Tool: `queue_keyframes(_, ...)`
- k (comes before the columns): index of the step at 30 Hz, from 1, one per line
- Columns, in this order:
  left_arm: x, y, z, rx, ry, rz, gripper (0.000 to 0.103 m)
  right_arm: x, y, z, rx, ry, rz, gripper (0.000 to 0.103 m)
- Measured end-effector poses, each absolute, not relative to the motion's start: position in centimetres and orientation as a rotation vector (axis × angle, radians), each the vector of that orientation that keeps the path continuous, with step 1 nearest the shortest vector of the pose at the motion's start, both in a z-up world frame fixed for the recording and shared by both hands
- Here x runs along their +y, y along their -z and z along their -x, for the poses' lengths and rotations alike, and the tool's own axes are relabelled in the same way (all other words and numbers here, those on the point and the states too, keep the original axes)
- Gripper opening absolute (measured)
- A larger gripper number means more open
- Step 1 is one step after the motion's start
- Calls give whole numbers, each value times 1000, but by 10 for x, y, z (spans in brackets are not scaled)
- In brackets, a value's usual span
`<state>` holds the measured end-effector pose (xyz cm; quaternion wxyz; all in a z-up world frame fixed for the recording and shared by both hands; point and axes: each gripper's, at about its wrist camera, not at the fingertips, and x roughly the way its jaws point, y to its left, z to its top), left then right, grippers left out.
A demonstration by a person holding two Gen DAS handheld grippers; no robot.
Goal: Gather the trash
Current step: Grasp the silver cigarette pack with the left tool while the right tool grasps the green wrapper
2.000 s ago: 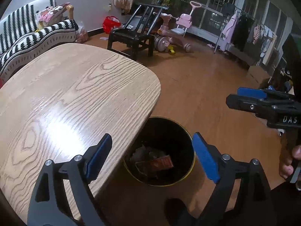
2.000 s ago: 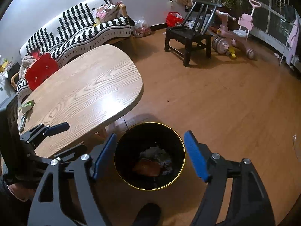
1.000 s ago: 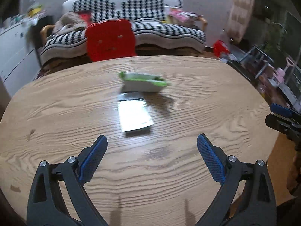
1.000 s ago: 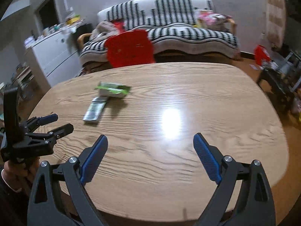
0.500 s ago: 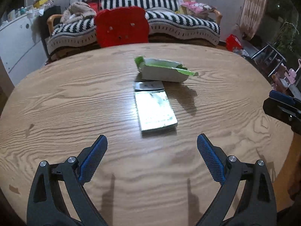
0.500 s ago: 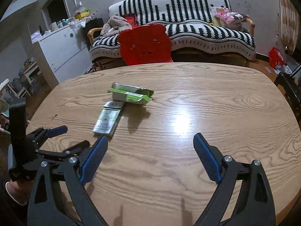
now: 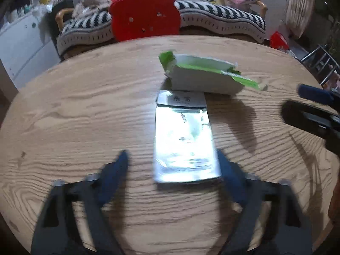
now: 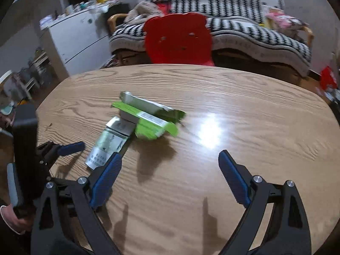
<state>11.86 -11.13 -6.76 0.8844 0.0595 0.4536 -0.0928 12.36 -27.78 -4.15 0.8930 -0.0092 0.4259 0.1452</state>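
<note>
Left gripper is closing around the silver packet on the table, pads not yet pressing. Right gripper gapes empty; the green carton lies beyond.

Wooden table: silver packet, green carton

left hand-held gripper closing around silver packet, wooden table
</note>
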Motion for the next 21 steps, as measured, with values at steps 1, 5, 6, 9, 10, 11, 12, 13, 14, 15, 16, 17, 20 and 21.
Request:
queue_keyframes(1,-107,66,-119,948,193,-117,58,-272,44,-130,885,-308,45,89)
queue_keyframes(5,-90,63,-117,975,199,-93,57,-251,57,-154,902,-325,172,89)
queue_keyframes(6,-86,63,-116,977,200,-89,57,-245,59,-159,904,-340,204,89)
queue_keyframes(9,-71,63,-114,986,185,-95,57,-229,66,-169,904,-356,279,89)
queue_keyframes(10,-68,62,-114,990,182,-94,57,-221,70,-172,901,-363,311,89)
queue_keyframes(11,-60,61,-113,992,175,-87,57,-213,73,-176,894,-364,342,89)
queue_keyframes(12,-56,61,-113,992,169,-79,57,-206,76,-179,890,-362,380,89)
queue_keyframes(13,-54,61,-113,993,165,-75,57,-198,81,-183,892,-362,422,89)
queue_keyframes(14,-48,60,-113,995,156,-70,57,-194,83,-184,878,-362,440,89)
queue_keyframes(15,-45,60,-113,995,146,-65,57,-191,83,-187,875,-375,426,89)
queue_keyframes(16,-42,59,-111,995,140,-59,57,-190,85,-190,896,-392,406,89)
queue_keyframes(17,-38,58,-110,995,138,-51,57,-190,84,-193,904,-398,377,82)
queue_keyframes(20,-29,54,-109,985,125,-45,57,-192,85,-194,937,-445,275,39)
queue_keyframes(21,-28,54,-108,984,122,-43,57,-193,85,-193,944,-443,253,39)
